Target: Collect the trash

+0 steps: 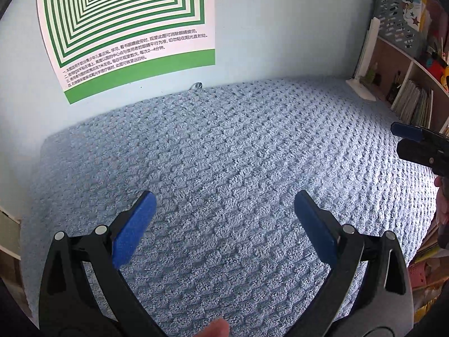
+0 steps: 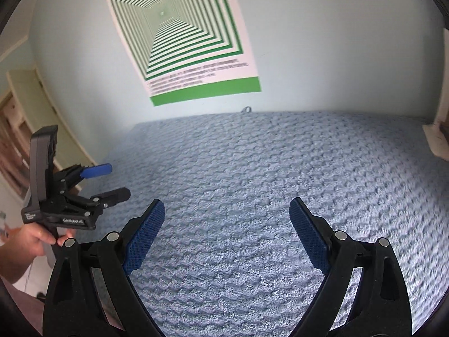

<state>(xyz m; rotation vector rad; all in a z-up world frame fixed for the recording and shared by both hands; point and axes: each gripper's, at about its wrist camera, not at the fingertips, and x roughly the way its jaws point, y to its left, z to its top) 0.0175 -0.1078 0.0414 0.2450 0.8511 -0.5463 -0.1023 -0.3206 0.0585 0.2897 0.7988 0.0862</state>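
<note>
Both wrist views look across a blue textured cloth (image 1: 238, 154) that covers a flat surface up to a pale wall.

Task item: the only candidate is a small greyish, shiny scrap (image 1: 196, 86) at the far edge of the cloth, right against the wall and just below the lower right corner of the green-striped poster (image 1: 126, 28). It also shows in the right wrist view (image 2: 246, 109), in the same spot. It looks crumpled or looped; too small to tell the material or whether it rests on the cloth or sits partly behind its edge.

Left gripper (image 1: 224, 210): released, blue pads wide apart, nothing between them, held over the near middle of the cloth. The same tool shows from the side in the right wrist view (image 2: 115, 182), held in a hand (image 2: 33, 238) at the left, jaws apart.

Right gripper (image 2: 227, 219): released too, pads spread, empty, above the near part of the cloth. In the left wrist view only its tips (image 1: 407, 137) enter at the right edge; the rest is cut off.

Hard to make out: the right wrist view is blurred, poster text unreadable. A bookshelf (image 1: 407, 84) at the far right is cropped by the fisheye rim. A fingertip (image 1: 216, 328) intrudes at the bottom edge of the left view.
</note>
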